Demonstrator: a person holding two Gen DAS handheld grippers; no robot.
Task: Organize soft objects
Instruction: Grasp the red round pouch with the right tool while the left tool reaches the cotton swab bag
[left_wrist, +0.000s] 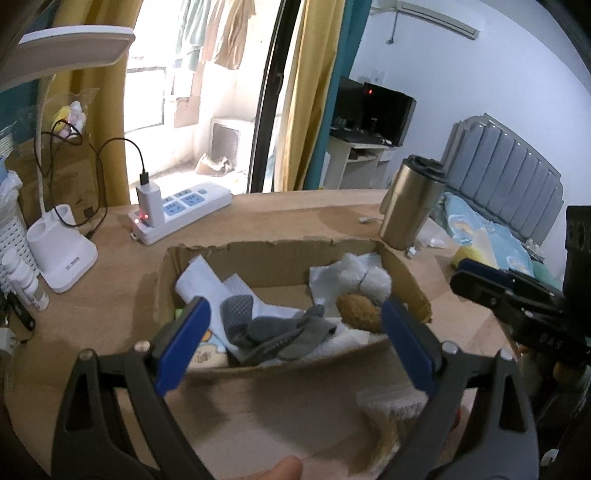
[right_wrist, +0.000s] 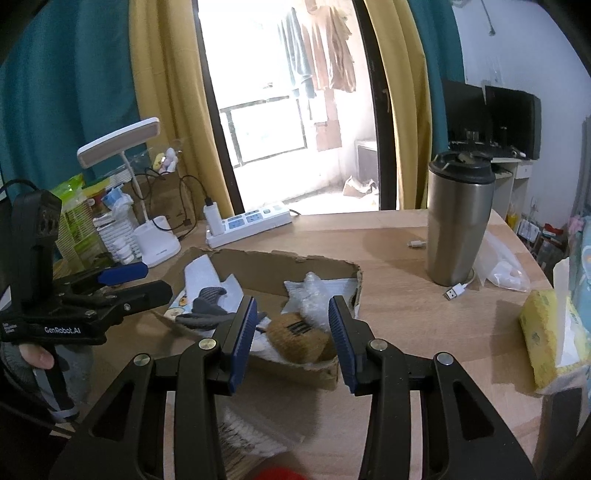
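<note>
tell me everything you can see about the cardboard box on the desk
The cardboard box is a shallow, open-topped brown tray with ragged, torn wall edges. It sits flat on the wooden desk, in front of both open tools. Inside lie gray socks, white cloths, a crumpled clear plastic wrap and a brown plush piece near its right front corner. Neither tool touches it.
</note>
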